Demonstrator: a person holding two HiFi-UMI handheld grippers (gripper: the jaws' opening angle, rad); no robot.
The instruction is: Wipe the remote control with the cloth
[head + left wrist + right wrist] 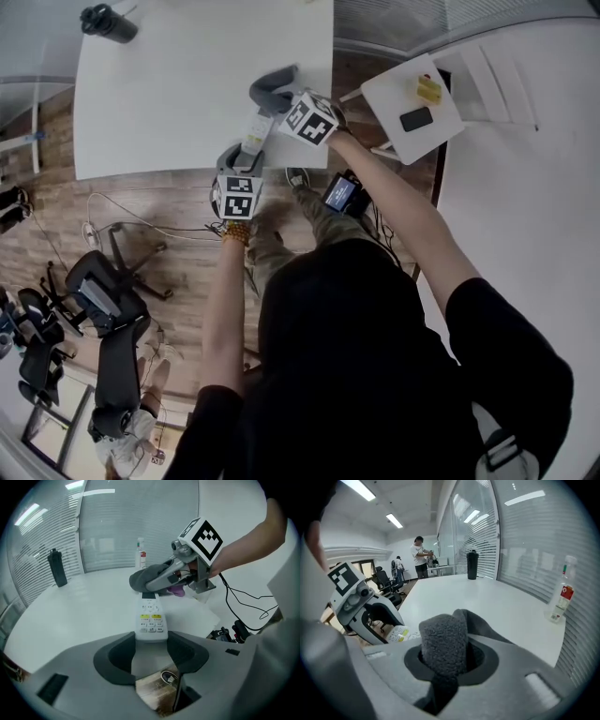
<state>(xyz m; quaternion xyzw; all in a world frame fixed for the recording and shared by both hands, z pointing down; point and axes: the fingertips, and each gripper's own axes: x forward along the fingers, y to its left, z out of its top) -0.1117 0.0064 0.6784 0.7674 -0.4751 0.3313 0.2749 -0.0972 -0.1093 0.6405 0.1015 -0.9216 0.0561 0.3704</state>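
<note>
Left gripper clamped narrowly on one white remote control at the table's 6 o'clock edge, right gripper at its 1 o'clock gripping one grey cloth pressed on the remote's far end.

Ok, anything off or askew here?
Nothing stands out. The left gripper clamps the white plastic remote control by its near end, the right gripper holds the grey fleece cloth over its far end, and the black bottle stands upright on the white table.

bright ceiling strips | soft shadows | fisheye edges | near foreground blurred
</note>
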